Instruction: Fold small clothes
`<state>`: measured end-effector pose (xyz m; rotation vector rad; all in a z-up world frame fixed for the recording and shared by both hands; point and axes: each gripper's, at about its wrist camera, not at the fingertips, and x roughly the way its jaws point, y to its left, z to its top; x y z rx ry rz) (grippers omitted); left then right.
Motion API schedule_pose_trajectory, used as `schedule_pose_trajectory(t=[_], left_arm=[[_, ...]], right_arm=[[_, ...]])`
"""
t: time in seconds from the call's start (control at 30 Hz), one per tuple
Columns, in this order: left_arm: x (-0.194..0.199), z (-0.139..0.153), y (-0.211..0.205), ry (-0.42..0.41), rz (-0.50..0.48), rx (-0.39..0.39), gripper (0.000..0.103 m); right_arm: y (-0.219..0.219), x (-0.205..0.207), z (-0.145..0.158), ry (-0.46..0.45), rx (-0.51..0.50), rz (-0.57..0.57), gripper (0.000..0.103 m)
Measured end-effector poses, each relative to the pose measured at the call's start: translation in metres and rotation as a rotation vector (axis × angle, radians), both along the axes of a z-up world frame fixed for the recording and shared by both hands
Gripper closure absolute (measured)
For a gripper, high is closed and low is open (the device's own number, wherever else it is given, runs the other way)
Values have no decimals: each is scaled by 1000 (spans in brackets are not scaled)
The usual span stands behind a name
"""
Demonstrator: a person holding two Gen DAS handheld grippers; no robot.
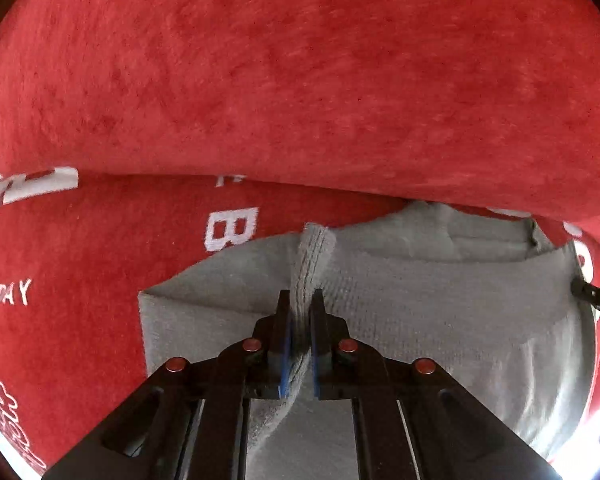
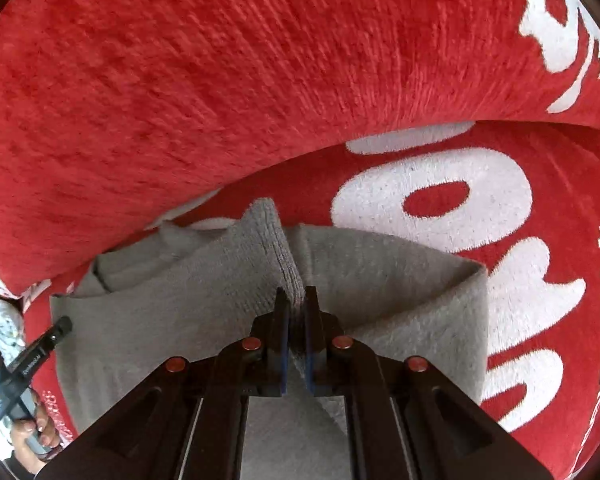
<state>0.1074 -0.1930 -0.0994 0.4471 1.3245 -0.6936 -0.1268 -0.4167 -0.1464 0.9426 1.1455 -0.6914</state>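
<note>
Both tools pinch one grey cloth [image 1: 440, 320] lying on a red blanket with white lettering [image 1: 300, 80]: the left gripper [image 1: 300, 320] clamps a raised ridge, and the right gripper [image 2: 296, 316] clamps another bunched fold.

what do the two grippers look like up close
Both the left gripper and right gripper are black, angular linkages with copper-red round pivot caps and slim black fingers lined with blue pads. Pale strips run along each body. No cables show.

The cloth [image 1: 440, 320] lies on the blanket [image 1: 300, 80].
</note>
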Motion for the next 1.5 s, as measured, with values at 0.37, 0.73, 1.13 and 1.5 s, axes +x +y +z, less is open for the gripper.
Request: schedule_pose_trajectory(t=[0.37,0.73,1.13,1.5], left_arm=[[23,29,49,-84,93,79,56],[-79,31,100,40,-5,118,31],[-93,15,170,191,127,156,30],[-88,5,165,316,243,64,80]], right_arm=[[2,-30,33,47,-65,-86,73],[122,-56,44,9,38,167,72],[131,-153,46,-15,198,-4,42],[116,-228,7,-218,428,-601,94]])
